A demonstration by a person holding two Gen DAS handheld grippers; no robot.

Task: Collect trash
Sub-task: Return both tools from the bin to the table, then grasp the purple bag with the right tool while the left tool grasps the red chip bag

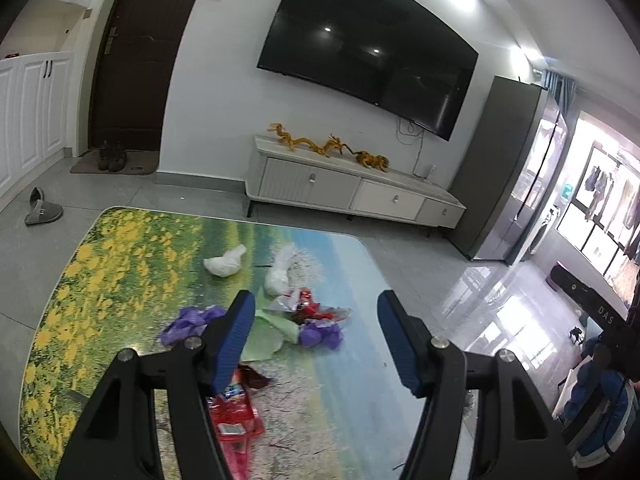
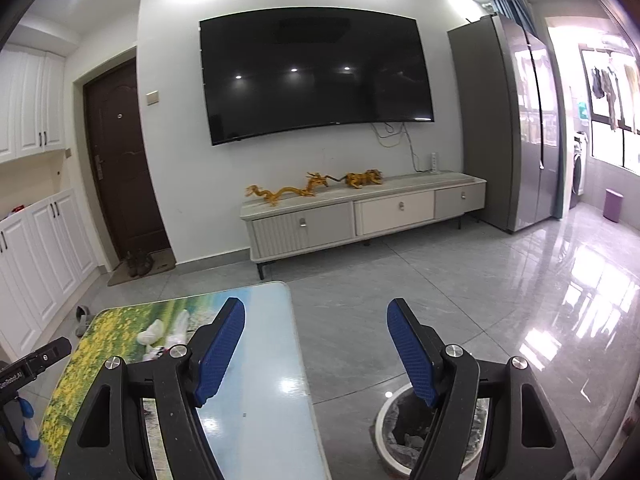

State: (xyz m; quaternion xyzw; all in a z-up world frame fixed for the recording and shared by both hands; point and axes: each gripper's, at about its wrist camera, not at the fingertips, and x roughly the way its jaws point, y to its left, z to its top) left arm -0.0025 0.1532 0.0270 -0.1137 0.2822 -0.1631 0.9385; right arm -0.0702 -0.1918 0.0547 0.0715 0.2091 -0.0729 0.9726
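Trash lies on the flower-print table [image 1: 120,264]: two white crumpled tissues [image 1: 225,263] [image 1: 280,274], purple wrappers [image 1: 188,322] [image 1: 320,334], a green paper [image 1: 268,334], red wrappers [image 1: 308,306] and a red packet [image 1: 236,416] near the front. My left gripper [image 1: 316,340] is open and empty above the pile. My right gripper [image 2: 316,354] is open and empty, over the table's right edge [image 2: 296,344] and the floor. A round trash bin [image 2: 404,432] with a dark liner stands on the floor under its right finger. The tissues also show in the right wrist view [image 2: 152,332].
A TV cabinet [image 2: 360,212] with golden dragon figures [image 2: 308,188] stands against the far wall under a wall TV [image 2: 316,72]. A grey fridge [image 2: 508,128] is at the right. Slippers [image 1: 42,210] lie on the tiled floor at the left. A purple bin [image 2: 613,205] is far right.
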